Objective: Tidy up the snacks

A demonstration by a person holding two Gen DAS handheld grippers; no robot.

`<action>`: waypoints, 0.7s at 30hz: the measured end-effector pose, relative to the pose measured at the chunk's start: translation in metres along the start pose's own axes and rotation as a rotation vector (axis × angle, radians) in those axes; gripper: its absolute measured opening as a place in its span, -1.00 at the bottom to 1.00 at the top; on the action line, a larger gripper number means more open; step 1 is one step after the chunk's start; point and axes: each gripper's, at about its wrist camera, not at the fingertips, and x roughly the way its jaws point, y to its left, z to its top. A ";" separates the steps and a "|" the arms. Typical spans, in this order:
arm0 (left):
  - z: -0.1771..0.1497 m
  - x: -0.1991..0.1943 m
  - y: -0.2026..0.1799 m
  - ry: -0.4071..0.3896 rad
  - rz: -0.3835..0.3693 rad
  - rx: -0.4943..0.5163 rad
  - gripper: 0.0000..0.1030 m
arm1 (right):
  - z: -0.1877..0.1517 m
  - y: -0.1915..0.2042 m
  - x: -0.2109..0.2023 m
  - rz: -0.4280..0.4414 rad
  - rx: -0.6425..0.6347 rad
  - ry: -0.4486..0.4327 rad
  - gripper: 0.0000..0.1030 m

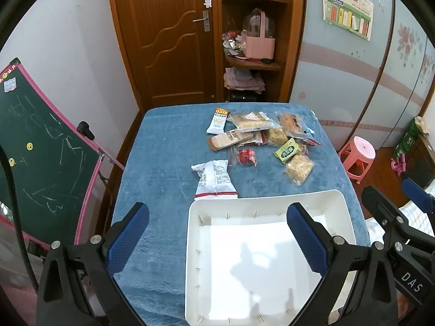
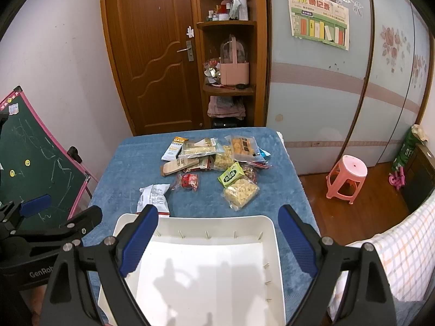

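Both the left gripper (image 1: 217, 233) and right gripper (image 2: 218, 233) hang wide-jawed, holding nothing, over the shallow white plastic tray (image 1: 341, 203); the crinkly snack packets (image 1: 258, 141) lie beyond its far rim on bare blue tablecloth (image 1: 163, 163)

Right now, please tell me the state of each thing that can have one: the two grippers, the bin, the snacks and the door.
Left hand-held gripper: open, holding nothing.
Right hand-held gripper: open, holding nothing.
White bin: empty.
Snack packets: all sealed, lying loose on the blue tablecloth, outside the bin.
White packet: lies apart, nearest the bin.
Wooden door: closed.
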 end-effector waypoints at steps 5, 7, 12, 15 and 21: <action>0.000 0.001 -0.001 0.006 0.002 0.001 0.95 | 0.000 -0.001 0.000 0.001 0.000 0.000 0.76; 0.000 0.001 -0.002 0.008 0.003 0.000 0.95 | -0.001 -0.001 0.001 0.003 0.001 0.001 0.76; -0.002 0.003 -0.001 0.014 0.003 0.000 0.95 | -0.003 -0.004 0.003 0.004 0.004 0.006 0.76; -0.001 0.003 -0.001 0.015 0.004 0.000 0.95 | -0.003 -0.004 0.003 0.004 0.004 0.005 0.76; 0.000 0.003 -0.001 0.016 0.003 -0.002 0.95 | -0.003 -0.005 0.005 0.008 0.006 0.010 0.76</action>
